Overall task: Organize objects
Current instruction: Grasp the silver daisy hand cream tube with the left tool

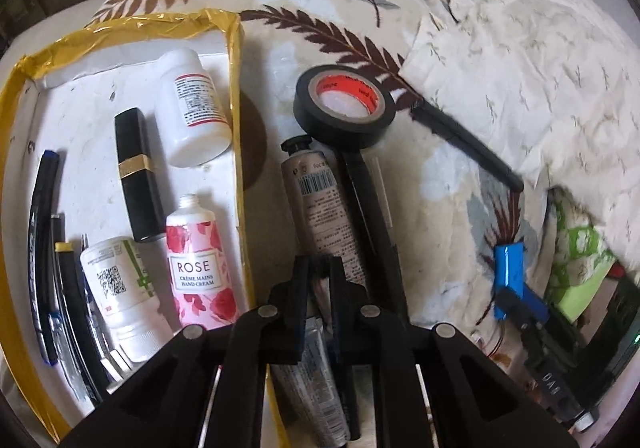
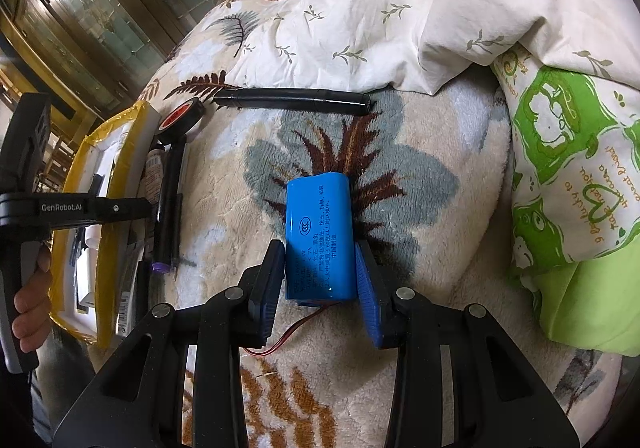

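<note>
the battery pack (image 2: 321, 236), blue with a red wire trailing from its near end, lies on the leaf-patterned blanket (image 2: 420, 288), well apart from the yellow-edged tray (image 1: 236, 95) that already holds bottles, a lipstick and pens. the right gripper (image 2: 320, 280) straddles it, both pads against its sides, so it looks gripped and ready to lift. the left gripper (image 1: 318, 288) is pinched nearly shut on a grey tube (image 1: 320, 199) lying just outside the tray wall beside the tape roll (image 1: 344, 103). next each item likely needs lifting over the rim into the tray.
</note>
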Motion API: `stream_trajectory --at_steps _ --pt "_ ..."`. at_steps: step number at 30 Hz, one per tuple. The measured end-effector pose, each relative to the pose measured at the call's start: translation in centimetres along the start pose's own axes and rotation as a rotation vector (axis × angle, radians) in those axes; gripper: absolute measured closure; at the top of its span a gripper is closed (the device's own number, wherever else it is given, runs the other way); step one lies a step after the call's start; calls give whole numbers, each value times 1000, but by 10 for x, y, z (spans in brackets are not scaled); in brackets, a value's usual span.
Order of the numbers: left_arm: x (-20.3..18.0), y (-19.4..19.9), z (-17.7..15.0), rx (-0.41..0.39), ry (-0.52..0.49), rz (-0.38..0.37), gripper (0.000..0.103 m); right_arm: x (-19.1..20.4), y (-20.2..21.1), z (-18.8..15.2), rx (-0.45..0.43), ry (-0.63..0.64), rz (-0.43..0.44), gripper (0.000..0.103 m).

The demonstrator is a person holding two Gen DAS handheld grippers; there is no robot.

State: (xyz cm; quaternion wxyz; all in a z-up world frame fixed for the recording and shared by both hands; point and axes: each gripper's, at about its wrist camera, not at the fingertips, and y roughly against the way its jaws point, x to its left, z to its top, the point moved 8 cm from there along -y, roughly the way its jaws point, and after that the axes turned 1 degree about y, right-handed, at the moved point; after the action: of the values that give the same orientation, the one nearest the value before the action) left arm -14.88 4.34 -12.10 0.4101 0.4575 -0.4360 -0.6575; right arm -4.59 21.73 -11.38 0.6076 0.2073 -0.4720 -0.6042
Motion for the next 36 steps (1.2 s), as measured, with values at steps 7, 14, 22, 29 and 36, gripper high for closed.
stream_trajectory --at_steps 7,14,22,29,36 --pt "-7 -3 9 -16 46 -5 66 0 -1 0 -5 -1 3 67" --pt "-16 -7 16 -24 13 27 60 -1 -1 0 -5 -3 7 67" --pt "0 -1 15 -14 67 -31 68 -1 -2 0 -7 -8 11 67" --pt "-6 -6 30 -15 52 74 70 0 -2 -1 -3 -14 12 67" --pt "-6 -9 -2 35 -59 101 84 1 -2 -2 -1 -22 10 67"
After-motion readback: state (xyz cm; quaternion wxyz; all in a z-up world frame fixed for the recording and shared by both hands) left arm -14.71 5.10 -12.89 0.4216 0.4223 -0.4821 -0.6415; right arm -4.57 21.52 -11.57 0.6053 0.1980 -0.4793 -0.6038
